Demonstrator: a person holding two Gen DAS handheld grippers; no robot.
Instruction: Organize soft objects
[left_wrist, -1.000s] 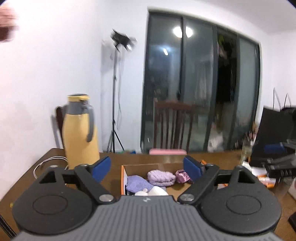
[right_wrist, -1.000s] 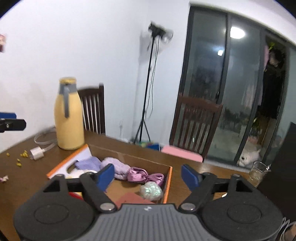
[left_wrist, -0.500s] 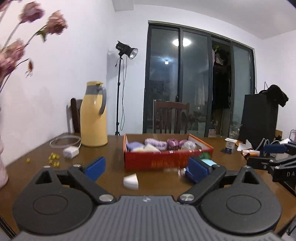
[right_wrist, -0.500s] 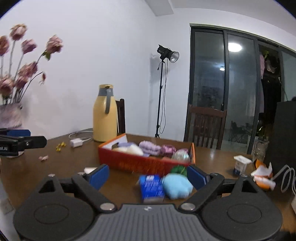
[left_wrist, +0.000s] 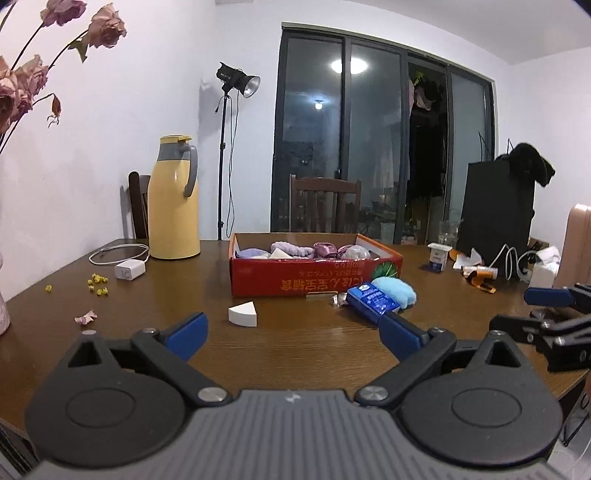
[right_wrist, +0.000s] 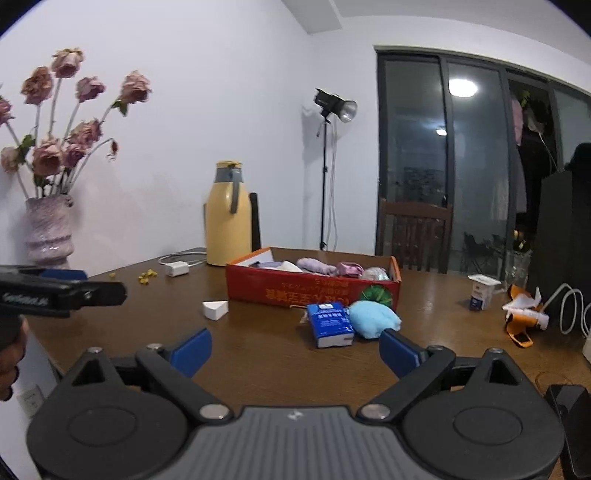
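Both grippers have pulled back and dropped low since a second ago, when they hovered over the box; the wooden table (left_wrist: 295, 347) now fills the view. Left gripper (left_wrist: 293, 330): jaws wide, empty. Just ahead lies a white wedge-shaped sponge (left_wrist: 242, 314). Red cardboard box (left_wrist: 314, 282) sits mid-table, already holding purple and pink soft pieces. Touching its front right corner: blue tissue pack (right_wrist: 330, 324) and light-blue fluffy pad (right_wrist: 373, 318), side by side. Right gripper (right_wrist: 295, 350): jaws wide, empty. Step judged: choosing the next pick. Next move calls for advancing and closing gently on one loose item.
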